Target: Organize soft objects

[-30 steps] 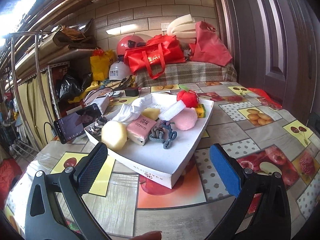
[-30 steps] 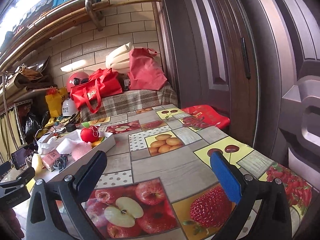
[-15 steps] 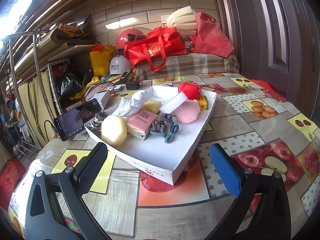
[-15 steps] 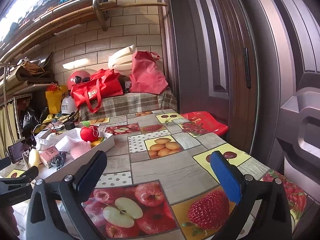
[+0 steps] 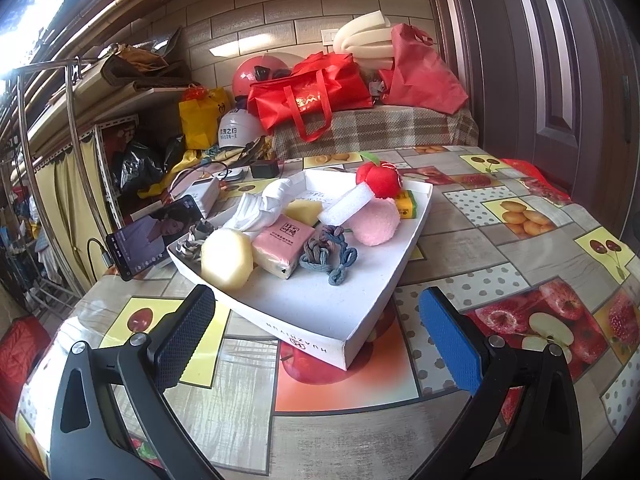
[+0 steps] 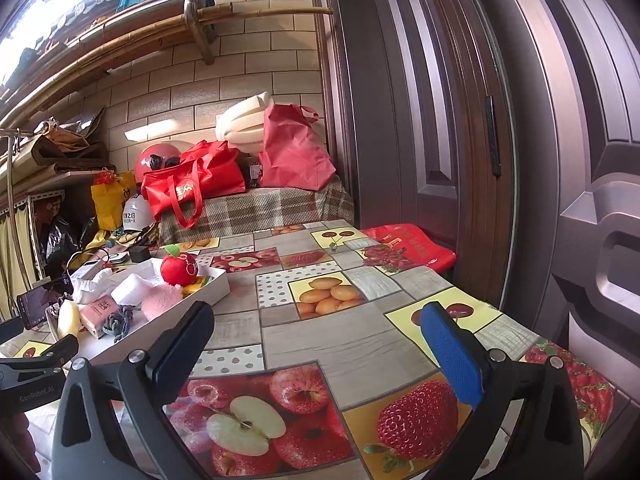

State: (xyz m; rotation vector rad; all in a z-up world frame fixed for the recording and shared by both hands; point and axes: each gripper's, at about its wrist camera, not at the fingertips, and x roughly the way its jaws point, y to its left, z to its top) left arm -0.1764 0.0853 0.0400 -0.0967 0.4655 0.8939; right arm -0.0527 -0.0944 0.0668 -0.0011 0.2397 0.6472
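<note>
- Left gripper [image 5: 316, 316]: jaws spread wide, nothing between them; hovers just short of the near corner of the white tray [image 5: 304, 344].
- Right gripper [image 6: 316, 340]: jaws spread wide, empty, over bare table [image 6: 340, 344]; tray lies off to its left.
- Tray contents, ahead of left gripper, all lying loose:
  - yellow sponge [image 5: 226, 258], nearest, toward the black finger
  - pink tissue pack [image 5: 282, 242], touching sponge
  - blue-grey knotted cord [image 5: 328, 254], dead ahead
  - pink plush puff [image 5: 378, 222], beyond cord
  - white foam block [image 5: 346, 204], leaning on puff
  - red plush apple [image 5: 380, 180], far end
  - white cloth [image 5: 262, 206], beyond sponge
- Progress, judged: nothing gripped, no sorted group visible; organizing seems barely begun, every item left to handle.
</note>
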